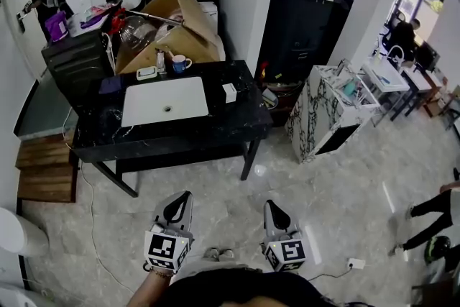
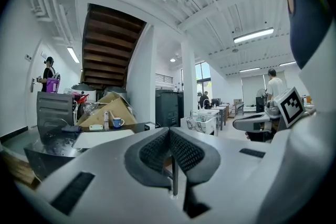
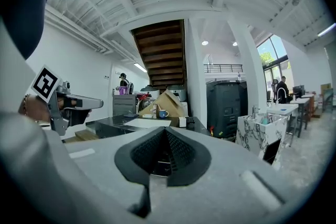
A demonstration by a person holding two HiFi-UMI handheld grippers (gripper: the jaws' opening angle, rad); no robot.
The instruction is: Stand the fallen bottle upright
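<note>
Bottle (image 1: 135, 31), a clear one, seems to lie tilted against the cardboard box (image 1: 192, 31) at the 11 o'clock corner of the black table (image 1: 237, 118). It is too small and glary from here to be sure of its shape. A smaller bottle (image 1: 160, 60) beside the mug (image 1: 180, 63) looks upright already.

The left claw (image 1: 182, 198) and right claw (image 1: 271, 208) both hang over the floor at 6 o'clock, well apart from the table. Each has its pads pressed together on nothing.

The main risk, as I judge it, is arriving with the pads still pressed together. They would then shove the clear bottle deeper into the clutter instead of straddling it. Its rounded, shiny wall also looks slippery, so a pinch off its middle could let it roll or squirt out.

Reaching in past 12 o'clock could clip the mug or tip the small bottle, since both stand just in front of the box. A cable (image 1: 90, 212) trails across the floor at 9 o'clock and could catch a foot on the walk in.
</note>
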